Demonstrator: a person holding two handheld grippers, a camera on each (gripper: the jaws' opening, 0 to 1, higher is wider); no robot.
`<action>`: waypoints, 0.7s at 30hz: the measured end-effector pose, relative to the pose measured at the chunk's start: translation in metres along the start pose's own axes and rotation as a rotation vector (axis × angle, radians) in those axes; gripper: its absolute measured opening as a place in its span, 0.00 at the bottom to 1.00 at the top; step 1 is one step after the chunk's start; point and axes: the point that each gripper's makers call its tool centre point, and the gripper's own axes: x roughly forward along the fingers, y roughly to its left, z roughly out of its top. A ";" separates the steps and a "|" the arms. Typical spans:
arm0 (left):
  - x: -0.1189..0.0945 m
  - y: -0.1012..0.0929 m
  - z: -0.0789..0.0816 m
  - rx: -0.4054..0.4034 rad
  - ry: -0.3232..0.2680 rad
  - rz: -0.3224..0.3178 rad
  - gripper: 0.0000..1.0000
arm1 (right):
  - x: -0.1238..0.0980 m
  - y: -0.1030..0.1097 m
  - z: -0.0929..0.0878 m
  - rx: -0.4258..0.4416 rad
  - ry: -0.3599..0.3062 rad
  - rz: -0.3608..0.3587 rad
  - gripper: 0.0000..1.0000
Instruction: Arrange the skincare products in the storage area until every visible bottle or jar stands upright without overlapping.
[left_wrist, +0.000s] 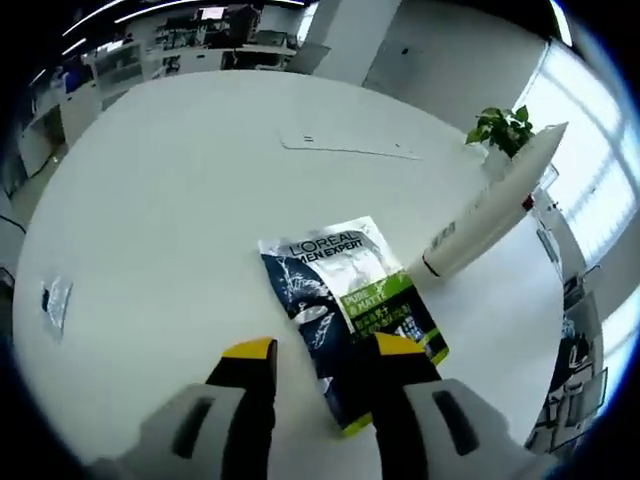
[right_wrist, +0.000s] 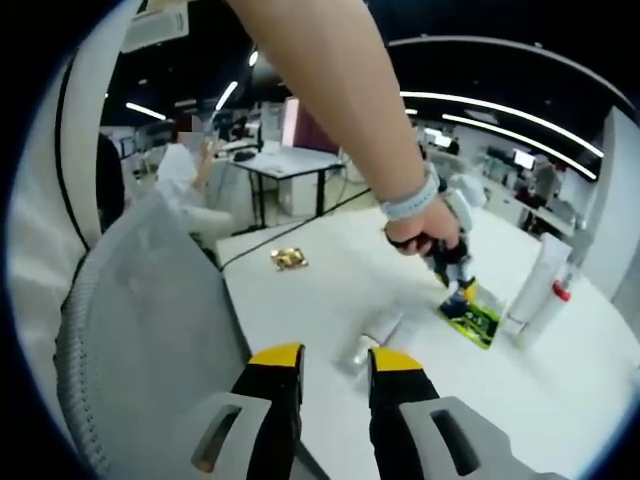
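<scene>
currently the left gripper (left_wrist: 322, 352) hovers low over a large white round table (left_wrist: 180, 200), its yellow-tipped jaws parted, nothing between them; the near end of a flat sachet (left_wrist: 350, 315) lies on the table in the gap line between the two tips, but contact cannot be judged. sachet is dark blue, white and green, printed "l'oreal men expert", lying flat with its long axis running away from the jaws. just beyond it and to the right a white tube (left_wrist: 495, 205) with a red band near its cap end lies tilted on its side, pointing toward a small potted plant (left_wrist: 503, 128) at the table's far edge. a small clear packet (left_wrist: 55, 300) sits well apart at the left side of the table. a thin flat rectangular outline (left_wrist: 345, 148) is set into the tabletop farther back. in the right gripper view the right gripper (right_wrist: 335, 362) is held off the table beside a grey mesh chair back (right_wrist: 150, 330), jaws apart and empty. the person's bare forearm crosses that view, a pale wristband on the wrist, and the hand (right_wrist: 425, 228) grips the left gripper above the green sachet (right_wrist: 472, 315). the white tube (right_wrist: 540, 290) stands just right of it, appearing upright there. two small clear items (right_wrist: 375, 335) lie on the table ahead of the right jaws; a small gold object (right_wrist: 288, 259) rests farther back. a seated person in white is at a desk in the background.
</scene>
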 end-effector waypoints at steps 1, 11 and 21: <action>0.002 -0.001 0.001 -0.008 0.004 -0.008 0.33 | 0.000 -0.001 0.000 0.000 0.001 -0.004 0.23; 0.013 -0.007 0.017 0.003 -0.034 -0.034 0.37 | 0.001 -0.001 -0.002 0.011 0.015 -0.003 0.21; -0.024 -0.019 0.021 0.067 -0.115 -0.052 0.56 | 0.000 0.000 0.002 0.001 -0.006 0.012 0.20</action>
